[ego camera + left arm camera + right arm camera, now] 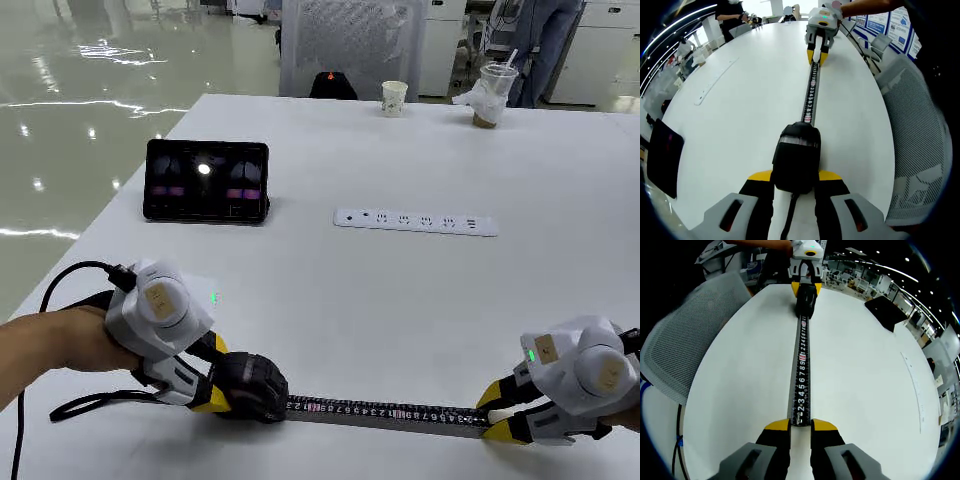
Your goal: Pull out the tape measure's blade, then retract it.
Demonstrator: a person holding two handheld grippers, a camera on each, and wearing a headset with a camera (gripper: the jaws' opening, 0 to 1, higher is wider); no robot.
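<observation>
Jaws on both sides are gripping, and a black, rounded tape measure [252, 387] is lying drawn out between them on the white counter [400, 300].
Between its jaws the left gripper [222, 375] is clamping the tape measure's body, while the right gripper [492, 413] is pinching the free end of the dark metal blade with white and red numerals [390, 410]. If the right jaws are opening all at once, the spring is likely to be whipping the blade home and jolting the body askew in the left jaws. A weakening pinch would be causing the same. Raising either end risks kinking the blade. It is lying flat, numbers up, its long axis running straight from the left jaws to the right jaws, with the tape measure's mouth pointing at the right jaws.
</observation>
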